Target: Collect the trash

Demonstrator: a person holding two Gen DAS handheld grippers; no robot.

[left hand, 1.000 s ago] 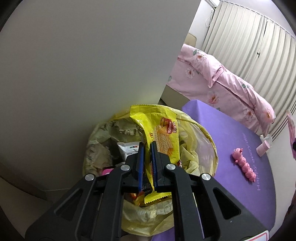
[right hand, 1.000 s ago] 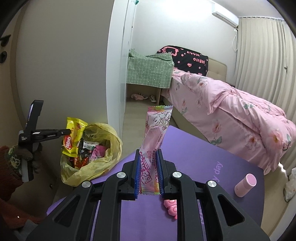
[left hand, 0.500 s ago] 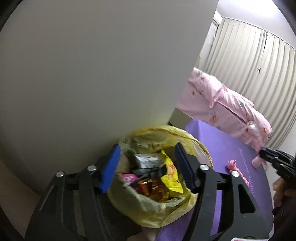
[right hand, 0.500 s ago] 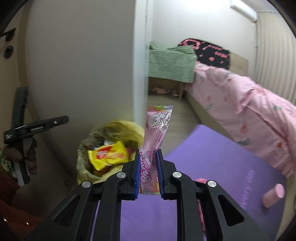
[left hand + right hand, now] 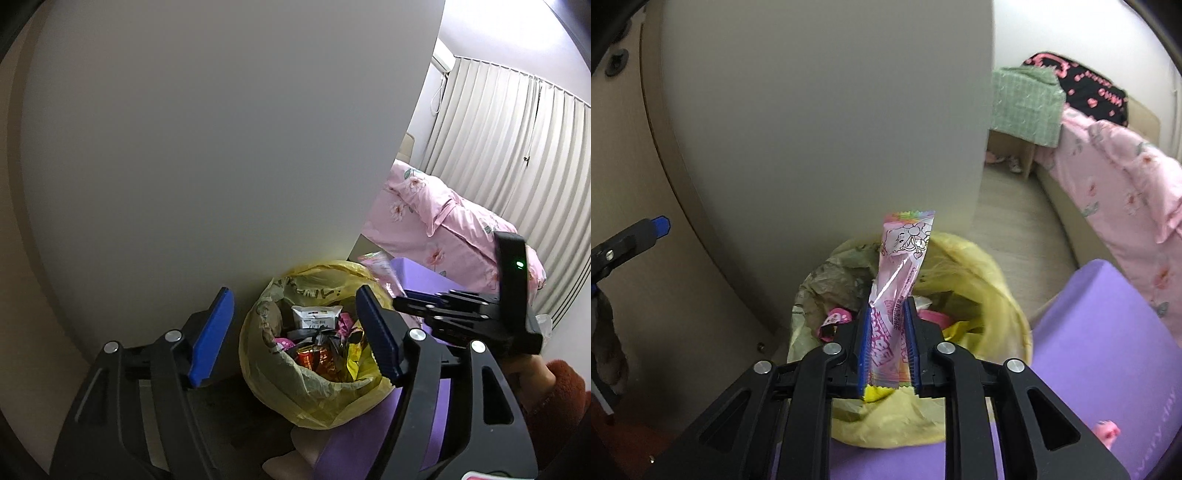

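Note:
A bin lined with a yellow bag (image 5: 306, 398) (image 5: 997, 280) stands against a white panel and holds several wrappers, among them a yellow snack pack (image 5: 356, 360). My left gripper (image 5: 293, 291) hangs back above the bin with its jaws wide and still opening, nothing between them; its blue tip also shows as the left gripper (image 5: 661, 225) in the right wrist view. My right gripper (image 5: 888, 304) (image 5: 406, 295) is over the bag's mouth. A pink cartoon wrapper (image 5: 905, 266) (image 5: 380, 266) stands upright between its jaws, which are opening and easing off it.
The white panel (image 5: 221, 147) rises right behind the bin. A purple mat (image 5: 1100, 332) lies to the right, with a pink toy (image 5: 1106, 432) on it. A pink bed (image 5: 1126, 177) and curtains (image 5: 498, 147) are beyond. A hand in a red sleeve (image 5: 554, 391) holds the right gripper.
The left gripper opened, the yellow snack pack dropped into the bin, and that gripper drew back. The right gripper carried the pink wrapper over the bin and its jaws have widened slightly.

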